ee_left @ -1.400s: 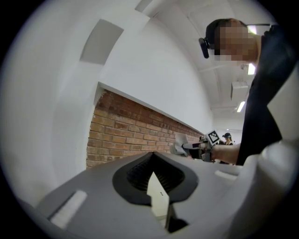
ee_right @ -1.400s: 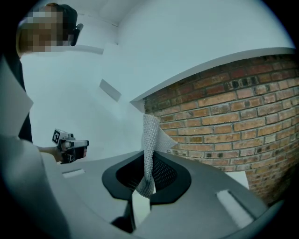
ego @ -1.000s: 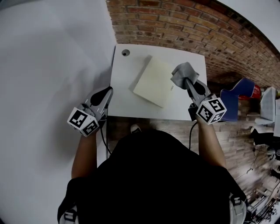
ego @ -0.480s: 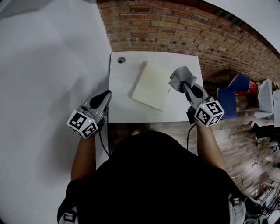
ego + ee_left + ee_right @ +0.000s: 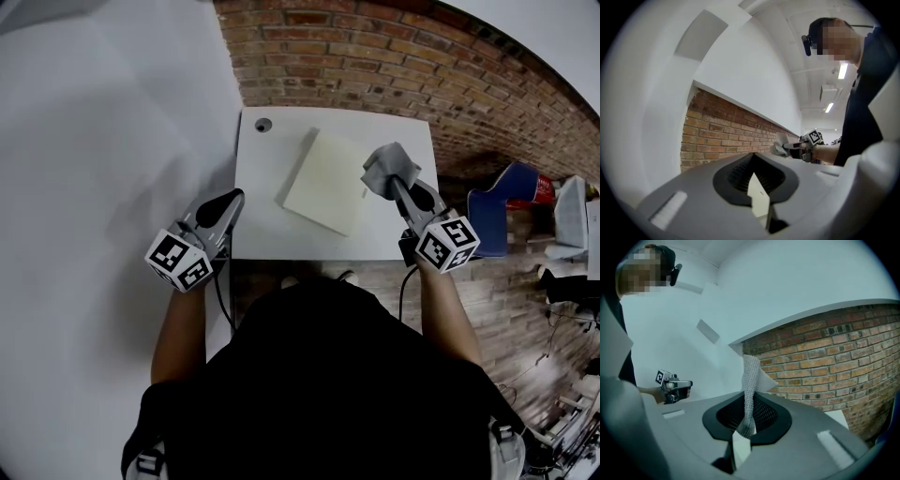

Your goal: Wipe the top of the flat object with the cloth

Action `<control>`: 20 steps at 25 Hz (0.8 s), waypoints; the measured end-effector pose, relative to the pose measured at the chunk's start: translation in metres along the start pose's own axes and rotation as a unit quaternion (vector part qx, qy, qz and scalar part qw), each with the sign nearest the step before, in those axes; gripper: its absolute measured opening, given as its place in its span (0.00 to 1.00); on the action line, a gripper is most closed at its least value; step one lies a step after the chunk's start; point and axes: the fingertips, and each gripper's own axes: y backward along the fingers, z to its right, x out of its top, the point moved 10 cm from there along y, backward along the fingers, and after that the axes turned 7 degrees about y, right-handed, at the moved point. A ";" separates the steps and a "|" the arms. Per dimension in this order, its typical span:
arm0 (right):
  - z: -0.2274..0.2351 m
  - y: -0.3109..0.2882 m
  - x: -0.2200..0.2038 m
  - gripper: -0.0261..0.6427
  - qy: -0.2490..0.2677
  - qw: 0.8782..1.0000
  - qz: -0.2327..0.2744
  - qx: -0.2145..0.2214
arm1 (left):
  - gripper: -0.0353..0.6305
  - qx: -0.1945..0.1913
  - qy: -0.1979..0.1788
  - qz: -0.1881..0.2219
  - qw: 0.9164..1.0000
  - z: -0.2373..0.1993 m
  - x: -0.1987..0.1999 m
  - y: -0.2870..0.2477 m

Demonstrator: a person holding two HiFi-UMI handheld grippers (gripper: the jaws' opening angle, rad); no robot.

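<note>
A cream flat object (image 5: 326,182) lies slanted on the white table (image 5: 267,225). My right gripper (image 5: 397,186) is shut on a grey cloth (image 5: 388,166), which it holds in the air just past the flat object's right edge. In the right gripper view the cloth (image 5: 751,390) rises crumpled from between the jaws of that gripper (image 5: 743,433). My left gripper (image 5: 230,201) hovers at the table's left edge, shut with nothing in it. The left gripper view shows its fingers (image 5: 758,200) pressed together, with the right gripper (image 5: 800,146) and the cloth far off.
A round cable hole (image 5: 263,125) sits in the table's far left corner. A brick wall (image 5: 375,66) runs behind the table and a white wall (image 5: 103,141) stands at the left. A blue chair (image 5: 506,202) is off to the right.
Both grippers hold nearly the same places relative to the table. The head view has shifted slightly, and the cloth stays pinched beside the flat object.
</note>
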 end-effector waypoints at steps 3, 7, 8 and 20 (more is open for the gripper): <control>0.003 0.000 0.000 0.07 -0.001 1.000 0.000 0.004 | 0.06 0.000 0.002 0.000 1.000 0.004 -0.002 -0.003; 0.016 -0.003 -0.001 0.07 -0.005 1.000 0.001 0.007 | 0.06 0.005 0.000 0.000 1.000 0.008 0.001 -0.014; 0.020 -0.005 -0.001 0.07 -0.005 1.000 0.002 0.009 | 0.06 0.007 0.000 0.001 1.000 0.009 0.002 -0.016; 0.076 -0.038 0.004 0.07 -0.014 0.999 -0.005 0.048 | 0.06 0.018 0.005 -0.010 1.000 0.017 0.001 -0.074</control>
